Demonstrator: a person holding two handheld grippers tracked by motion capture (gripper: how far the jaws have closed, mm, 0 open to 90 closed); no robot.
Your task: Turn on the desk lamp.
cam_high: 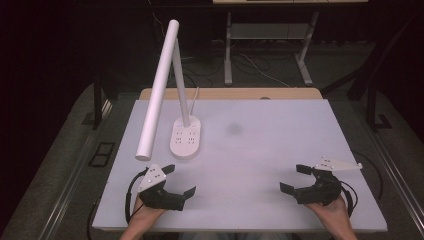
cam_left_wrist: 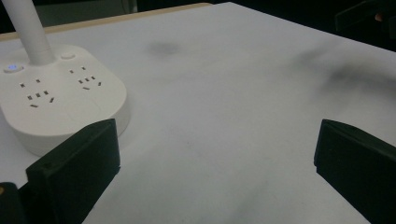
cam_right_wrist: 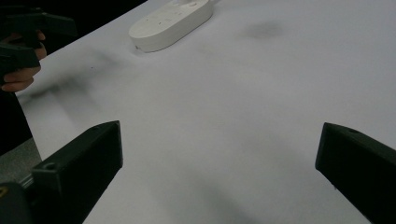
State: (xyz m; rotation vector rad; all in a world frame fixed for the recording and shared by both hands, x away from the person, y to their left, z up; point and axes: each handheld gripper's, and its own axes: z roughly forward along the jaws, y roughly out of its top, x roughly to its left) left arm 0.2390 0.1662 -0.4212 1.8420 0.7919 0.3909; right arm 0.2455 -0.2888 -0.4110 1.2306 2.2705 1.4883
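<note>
White desk lamp (cam_high: 185,136) stands on the counter (cam_high: 260,150) just ahead of the left claw (cam_high: 180,180), apart from it. Right claw (cam_high: 295,177) sits well away across the counter. Both claws released, jaws spread wide, gripping nothing.

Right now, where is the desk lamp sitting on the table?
The desk lamp stands on the left half of the white table in the high view, its base just beyond the left tool, with the lamp head slanting over the table's left edge.

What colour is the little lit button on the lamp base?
Bluish-violet; the button on the white lamp base shows best in the left gripper view.
</note>
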